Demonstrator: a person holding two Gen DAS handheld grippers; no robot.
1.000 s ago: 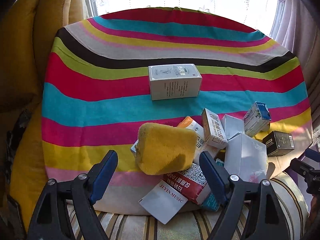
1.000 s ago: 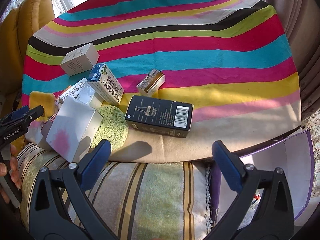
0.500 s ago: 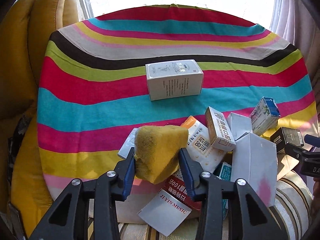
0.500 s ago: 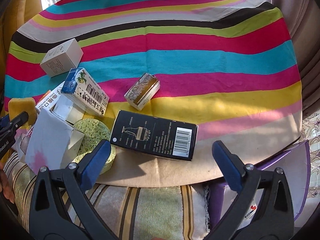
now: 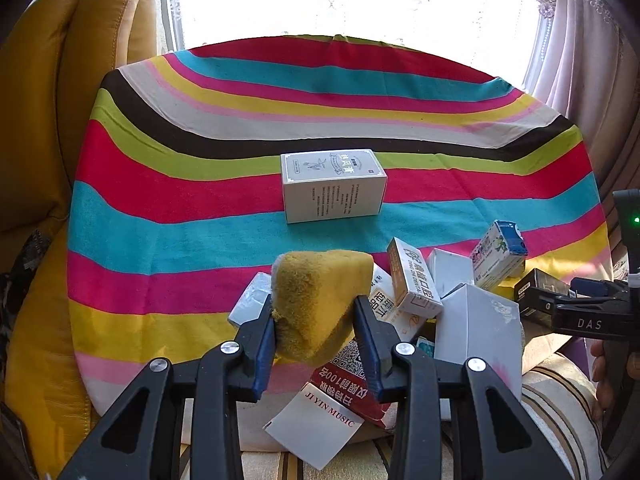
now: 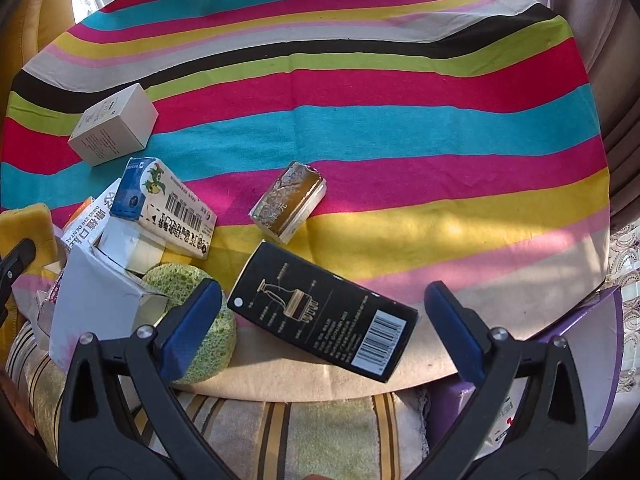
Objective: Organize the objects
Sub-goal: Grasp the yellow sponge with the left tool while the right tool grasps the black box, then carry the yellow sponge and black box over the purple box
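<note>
Yellow sponge (image 5: 316, 300) clamped by left hand-held gripper (image 5: 314, 330).

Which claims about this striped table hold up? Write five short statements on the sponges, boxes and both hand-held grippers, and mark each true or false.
1. The left hand-held gripper is shut on the yellow foam sponge. True; its jaws have just been closing.
2. The right hand-held gripper grips the long black cardboard box. False: its jaws stand open around the box.
3. The white rectangular box lies alone on the striped cloth, apart from the pile. True.
4. The round green sponge lies on top of the black box. False: it lies beside it.
5. The gold foil packet is inside a basket. False: it lies on the cloth.
</note>
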